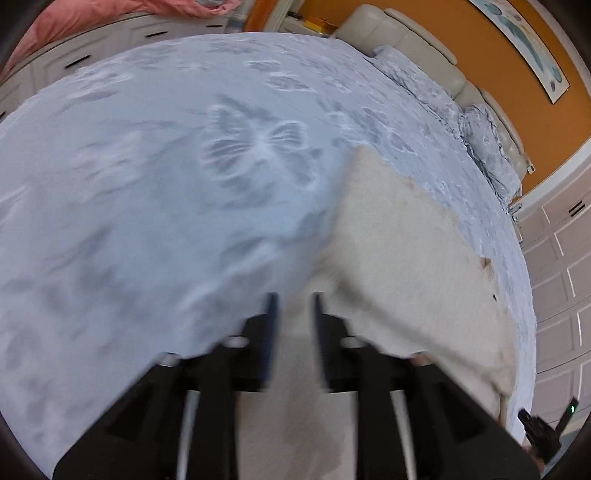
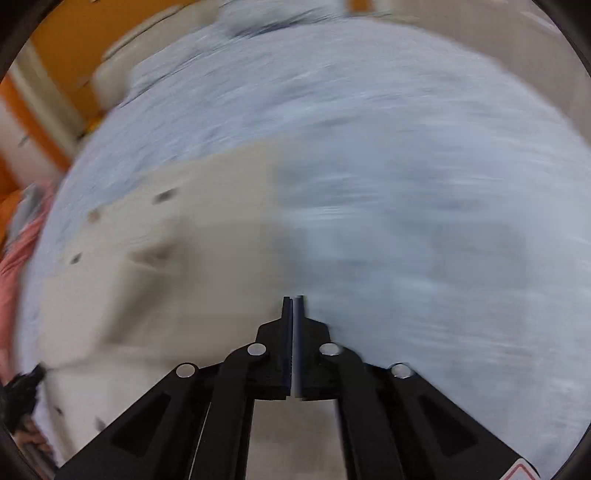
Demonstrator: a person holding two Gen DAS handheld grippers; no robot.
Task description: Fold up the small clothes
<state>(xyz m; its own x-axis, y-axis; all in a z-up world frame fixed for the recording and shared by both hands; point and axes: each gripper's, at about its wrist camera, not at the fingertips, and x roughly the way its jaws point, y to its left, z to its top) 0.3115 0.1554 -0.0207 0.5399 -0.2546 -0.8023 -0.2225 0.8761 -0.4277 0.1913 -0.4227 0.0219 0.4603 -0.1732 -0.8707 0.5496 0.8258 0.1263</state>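
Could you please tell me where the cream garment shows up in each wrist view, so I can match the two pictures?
Left wrist view: the cream garment fills the lower right, running down between the fingers of the left gripper.
Right wrist view: it lies across the left and centre, blurred, reaching the right gripper.
Shared landmark: the pale blue bedspread under it, with the orange wall behind.
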